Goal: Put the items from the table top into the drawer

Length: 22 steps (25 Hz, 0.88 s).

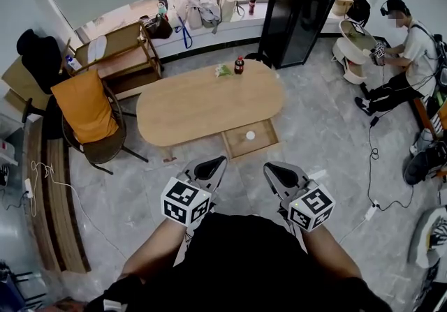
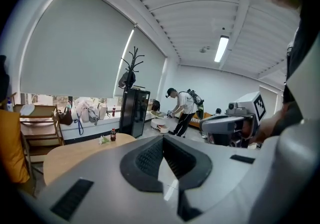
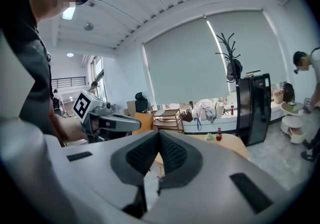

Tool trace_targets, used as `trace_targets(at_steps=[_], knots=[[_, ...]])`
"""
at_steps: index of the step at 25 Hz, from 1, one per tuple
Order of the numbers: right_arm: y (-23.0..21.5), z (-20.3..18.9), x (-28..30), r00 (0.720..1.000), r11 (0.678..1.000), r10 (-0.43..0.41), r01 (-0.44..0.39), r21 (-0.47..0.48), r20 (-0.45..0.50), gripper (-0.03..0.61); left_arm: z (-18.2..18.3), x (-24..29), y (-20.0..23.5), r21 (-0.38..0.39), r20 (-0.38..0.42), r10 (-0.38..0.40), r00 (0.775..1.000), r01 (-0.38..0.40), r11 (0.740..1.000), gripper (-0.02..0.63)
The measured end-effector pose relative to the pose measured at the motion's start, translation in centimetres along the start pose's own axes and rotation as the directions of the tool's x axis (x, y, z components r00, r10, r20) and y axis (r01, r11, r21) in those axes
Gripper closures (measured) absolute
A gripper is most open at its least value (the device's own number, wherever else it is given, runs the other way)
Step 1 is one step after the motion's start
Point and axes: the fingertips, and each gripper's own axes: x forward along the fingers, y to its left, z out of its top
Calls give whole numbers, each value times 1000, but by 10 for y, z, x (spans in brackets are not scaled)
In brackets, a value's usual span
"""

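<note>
- Head view: your left claw (image 1: 209, 167) and right claw (image 1: 280, 174) are both held close to your body, well short of the bench (image 1: 188, 112). The drawer (image 1: 264, 142) stands pulled out from the bench's near edge, with a small white item (image 1: 250, 135) already lying in it. A dark bottle (image 1: 239, 65) with a red cap and a green packet (image 1: 223, 70) stand just beside each other at the bench's far edge. They are the things I judge are left to move.
- Left gripper view: your left claw (image 2: 162, 154) has its pads pressed together with nothing between them. The bottle (image 2: 113, 135) and packet (image 2: 104, 140) show far off, past the bench top (image 2: 70, 157).
- Right gripper view: your right claw (image 3: 158, 154) is likewise closed and empty. The bottle (image 3: 218, 134) and packet (image 3: 209, 137) sit ahead and to the right.
- Step in hand: I read this as the approach before a pick. Next you would need to step up to the bench, spread one claw, and close it round the bottle's body so it stays upright.
</note>
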Motion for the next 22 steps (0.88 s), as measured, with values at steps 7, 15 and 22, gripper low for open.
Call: trace_targets(at_steps=[7, 15, 22], knots=[[-8, -28, -34, 1000, 999, 19, -18, 38, -22, 577, -15, 9, -38, -2, -32, 33, 999, -34, 999, 612], [-11, -43, -44, 999, 998, 39, -37, 55, -30, 577, -16, 13, -57, 2, -31, 62, 998, -62, 998, 612], [-4, -48, -48, 998, 997, 63, -61, 55, -28, 577, -20, 13, -68, 9, -42, 67, 997, -67, 998, 612]])
